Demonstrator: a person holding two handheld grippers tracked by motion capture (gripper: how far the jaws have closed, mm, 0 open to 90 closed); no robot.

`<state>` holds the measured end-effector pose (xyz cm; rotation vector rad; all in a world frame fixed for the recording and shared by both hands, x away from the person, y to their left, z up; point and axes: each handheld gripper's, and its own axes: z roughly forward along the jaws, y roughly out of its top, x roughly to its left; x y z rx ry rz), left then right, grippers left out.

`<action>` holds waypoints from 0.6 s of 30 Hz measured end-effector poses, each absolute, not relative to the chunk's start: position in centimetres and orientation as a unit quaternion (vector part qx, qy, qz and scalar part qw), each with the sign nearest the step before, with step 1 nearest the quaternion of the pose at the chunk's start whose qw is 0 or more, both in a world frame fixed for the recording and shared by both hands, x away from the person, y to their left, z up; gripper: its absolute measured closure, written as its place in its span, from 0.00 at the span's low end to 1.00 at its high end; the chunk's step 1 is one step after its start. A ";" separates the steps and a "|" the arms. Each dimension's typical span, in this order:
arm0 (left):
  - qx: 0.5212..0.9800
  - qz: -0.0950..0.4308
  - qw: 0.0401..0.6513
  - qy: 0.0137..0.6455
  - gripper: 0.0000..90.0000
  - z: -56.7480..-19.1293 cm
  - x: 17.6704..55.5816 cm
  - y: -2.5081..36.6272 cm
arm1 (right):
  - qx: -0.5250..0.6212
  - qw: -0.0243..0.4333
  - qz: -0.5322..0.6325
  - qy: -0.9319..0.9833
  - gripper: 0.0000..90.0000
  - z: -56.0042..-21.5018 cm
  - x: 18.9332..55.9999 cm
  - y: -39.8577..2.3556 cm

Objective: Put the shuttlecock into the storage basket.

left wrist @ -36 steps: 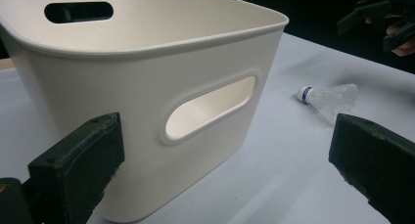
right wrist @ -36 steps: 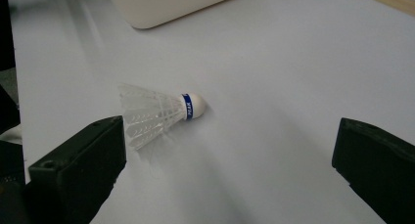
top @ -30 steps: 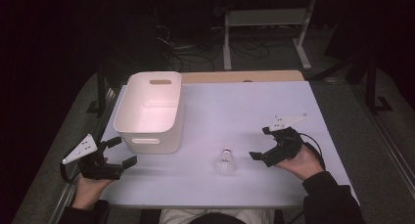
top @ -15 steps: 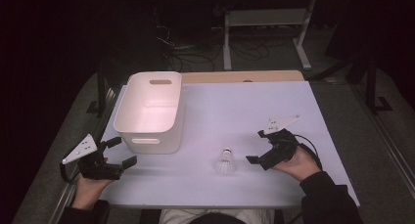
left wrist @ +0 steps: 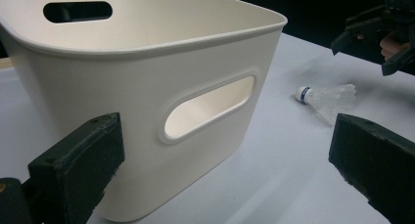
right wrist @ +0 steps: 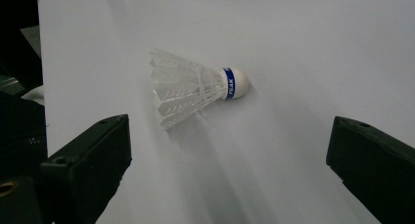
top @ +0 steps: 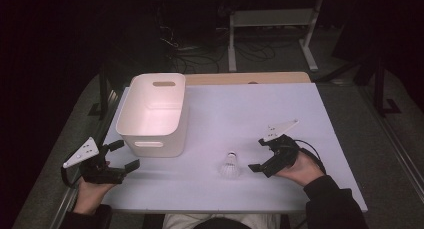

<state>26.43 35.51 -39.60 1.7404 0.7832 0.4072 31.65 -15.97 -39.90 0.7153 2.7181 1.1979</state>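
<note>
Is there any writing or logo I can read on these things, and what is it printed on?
"PEAK": white letters on the blue band around the cork of the shuttlecock, read in the right gripper view.
In the left gripper view the same band is too small to read.
The white bin and the table bear no writing that I can see.

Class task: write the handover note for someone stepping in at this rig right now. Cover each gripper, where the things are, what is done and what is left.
Left gripper: open, holding nothing, at the near left of the table, just in front of the white bin.
Right gripper: open, holding nothing, just right of the shuttlecock and pointed at it.
Shuttlecock: lying on its side on the table, near the front edge, right of the bin, untouched.
Bin: upright, nothing visible inside.
Done: the right gripper is lined up.
Left, probably: close on the shuttlecock, lift it and drop it into the bin.
</note>
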 end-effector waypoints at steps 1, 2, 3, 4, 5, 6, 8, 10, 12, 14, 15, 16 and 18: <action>0.739 0.173 0.561 0.332 0.00 -39.6 26.4 35.5 | 0.234 0.043 0.392 0.889 0.03 -39.9 31.6 -16.0; 0.739 0.173 0.560 0.332 0.00 -39.6 26.4 35.5 | 0.234 0.042 0.390 0.890 0.03 -40.0 31.6 -15.9; 0.739 0.173 0.560 0.332 0.00 -39.6 26.4 35.5 | 0.232 0.040 0.389 0.891 0.04 -40.0 31.7 -15.8; 0.739 0.173 0.560 0.332 0.00 -39.6 26.4 35.5 | 0.230 0.038 0.387 0.892 0.04 -40.1 31.6 -15.8; 0.739 0.173 0.561 0.332 0.00 -39.6 26.4 35.5 | 0.228 0.036 0.386 0.893 0.05 -40.1 31.6 -15.7; 0.739 0.173 0.561 0.332 0.00 -39.6 26.4 35.5 | 0.226 0.034 0.386 0.894 0.06 -40.1 31.6 -15.7; 0.739 0.172 0.561 0.331 0.00 -39.6 26.4 35.5 | 0.224 0.029 0.385 0.895 0.09 -40.2 31.6 -15.6; 0.739 0.172 0.561 0.331 0.00 -39.6 26.4 35.5 | 0.220 0.019 0.385 0.896 0.13 -40.3 31.6 -15.6; 0.738 0.172 0.561 0.331 0.00 -39.6 26.4 35.5 | 0.216 0.011 0.382 0.899 0.14 -40.4 31.7 -15.5; 0.739 0.172 0.561 0.331 0.00 -39.6 26.4 35.5 | 0.216 0.006 0.377 0.901 0.15 -40.5 31.7 -15.4; 0.739 0.172 0.561 0.331 0.00 -39.6 26.4 35.5 | 0.215 0.004 0.375 0.902 0.15 -40.6 31.7 -15.3; 0.739 0.172 0.561 0.331 0.00 -39.6 26.4 35.5 | 0.216 0.004 0.374 0.902 0.16 -40.6 31.8 -15.3; 0.739 0.172 0.561 0.331 0.00 -39.6 26.4 35.5 | 0.212 -0.001 0.373 0.903 0.18 -40.7 31.8 -15.2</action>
